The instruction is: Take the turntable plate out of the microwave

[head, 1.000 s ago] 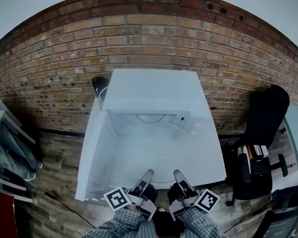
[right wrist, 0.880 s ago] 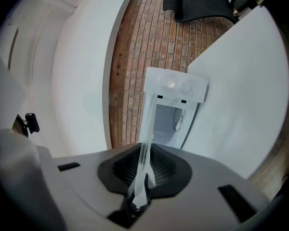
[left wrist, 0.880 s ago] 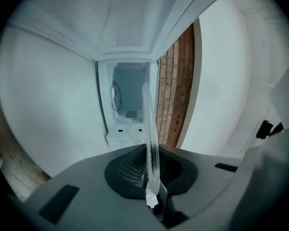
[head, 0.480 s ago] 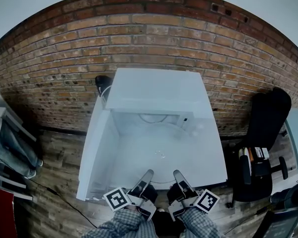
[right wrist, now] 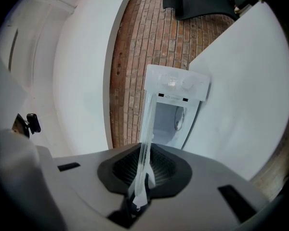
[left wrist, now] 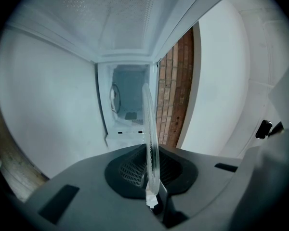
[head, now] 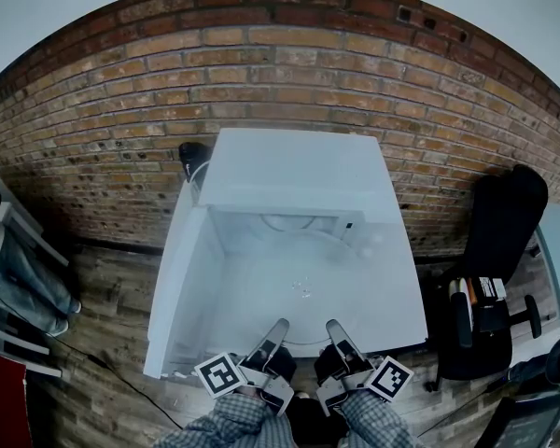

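Observation:
The clear glass turntable plate (head: 303,292) hangs level in front of the white microwave (head: 294,171), outside its open cavity (head: 285,222). My left gripper (head: 278,330) and right gripper (head: 334,330) each clamp the plate's near rim, side by side. In the left gripper view the plate (left wrist: 149,129) stands edge-on between the shut jaws of the left gripper (left wrist: 152,196), with the cavity (left wrist: 127,100) beyond. The right gripper view shows the same plate (right wrist: 145,134) pinched by the right gripper (right wrist: 138,196), the microwave (right wrist: 176,114) ahead.
The microwave door (head: 182,278) stands swung open to the left. A brick wall (head: 261,63) rises behind. A black office chair (head: 499,241) stands at the right, shelving (head: 9,278) at the left, wooden floor below.

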### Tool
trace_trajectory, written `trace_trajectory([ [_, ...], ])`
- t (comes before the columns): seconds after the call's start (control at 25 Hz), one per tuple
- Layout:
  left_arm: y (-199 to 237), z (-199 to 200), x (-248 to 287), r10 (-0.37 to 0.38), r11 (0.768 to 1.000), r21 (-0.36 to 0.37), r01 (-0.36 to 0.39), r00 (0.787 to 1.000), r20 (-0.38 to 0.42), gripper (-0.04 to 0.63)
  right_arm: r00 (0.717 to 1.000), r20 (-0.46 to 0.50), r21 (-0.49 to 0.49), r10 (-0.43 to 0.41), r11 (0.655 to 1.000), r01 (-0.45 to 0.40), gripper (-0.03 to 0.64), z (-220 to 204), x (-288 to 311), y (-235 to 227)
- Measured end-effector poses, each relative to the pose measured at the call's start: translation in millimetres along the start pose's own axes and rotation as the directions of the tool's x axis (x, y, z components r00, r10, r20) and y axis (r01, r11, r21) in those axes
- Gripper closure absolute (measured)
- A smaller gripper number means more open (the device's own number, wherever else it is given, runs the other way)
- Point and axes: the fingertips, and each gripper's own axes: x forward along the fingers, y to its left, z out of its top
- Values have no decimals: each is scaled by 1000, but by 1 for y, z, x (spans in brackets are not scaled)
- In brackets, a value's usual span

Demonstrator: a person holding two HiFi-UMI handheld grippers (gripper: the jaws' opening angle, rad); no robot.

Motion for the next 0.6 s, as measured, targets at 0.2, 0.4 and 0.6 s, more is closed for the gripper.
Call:
trace_trajectory([
  [0.2, 1, -1, 1, 2, 1000, 0, -2, 1000, 1, 565, 1000, 3, 5, -3, 1000, 3, 574, 2, 0, -2],
  [0.4, 1, -1, 2, 3, 1000, 0, -3, 1000, 0, 565, 1000, 4, 8, -4, 1000, 4, 574, 2, 0, -2],
  [0.6, 0, -1, 3, 0, 1000, 2, 0, 1000, 0, 565, 1000, 6, 10, 0, 1000, 0, 574, 2, 0, -1],
])
